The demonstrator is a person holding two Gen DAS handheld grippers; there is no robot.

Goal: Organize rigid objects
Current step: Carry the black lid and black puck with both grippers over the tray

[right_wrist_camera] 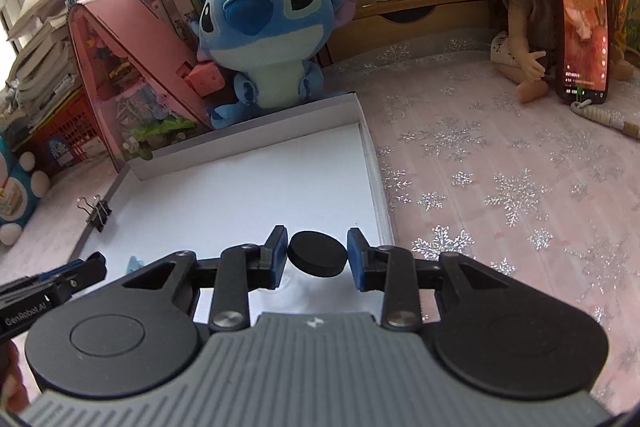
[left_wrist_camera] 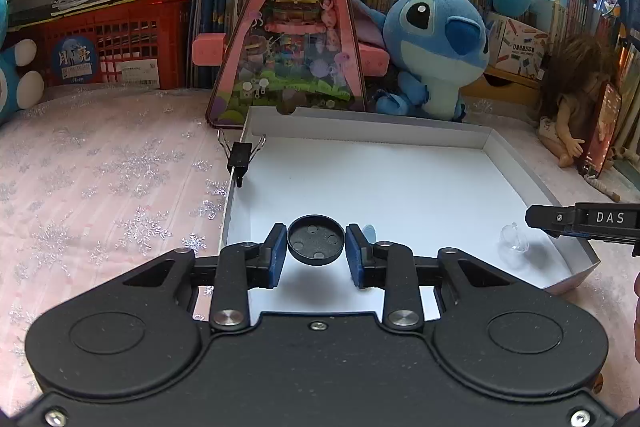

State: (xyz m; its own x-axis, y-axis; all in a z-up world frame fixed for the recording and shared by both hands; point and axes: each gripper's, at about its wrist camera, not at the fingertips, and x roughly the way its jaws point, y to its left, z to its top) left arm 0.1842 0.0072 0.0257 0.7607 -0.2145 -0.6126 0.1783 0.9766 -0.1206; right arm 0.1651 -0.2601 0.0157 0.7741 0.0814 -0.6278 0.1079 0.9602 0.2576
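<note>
My left gripper (left_wrist_camera: 316, 253) is shut on a black round cap (left_wrist_camera: 316, 240), hollow side facing the camera, held above the white box tray (left_wrist_camera: 505, 151). My right gripper (right_wrist_camera: 317, 255) is shut on a black round disc (right_wrist_camera: 317, 253) above the same tray (right_wrist_camera: 370, 147). A clear plastic piece (left_wrist_camera: 513, 242) lies on the tray floor at the right. A small light-blue piece (left_wrist_camera: 369, 231) shows behind my left gripper's right finger and also in the right wrist view (right_wrist_camera: 134, 263). The right gripper's tip (left_wrist_camera: 560, 219) enters the left wrist view.
A black binder clip (left_wrist_camera: 241, 157) grips the tray's left wall. Behind the tray stand a pink triangular toy house (left_wrist_camera: 292, 39), a blue plush (left_wrist_camera: 436, 47), books and red baskets (left_wrist_camera: 108, 47). A doll (right_wrist_camera: 524, 27) and a phone (right_wrist_camera: 582, 27) sit on the snowflake cloth at the right.
</note>
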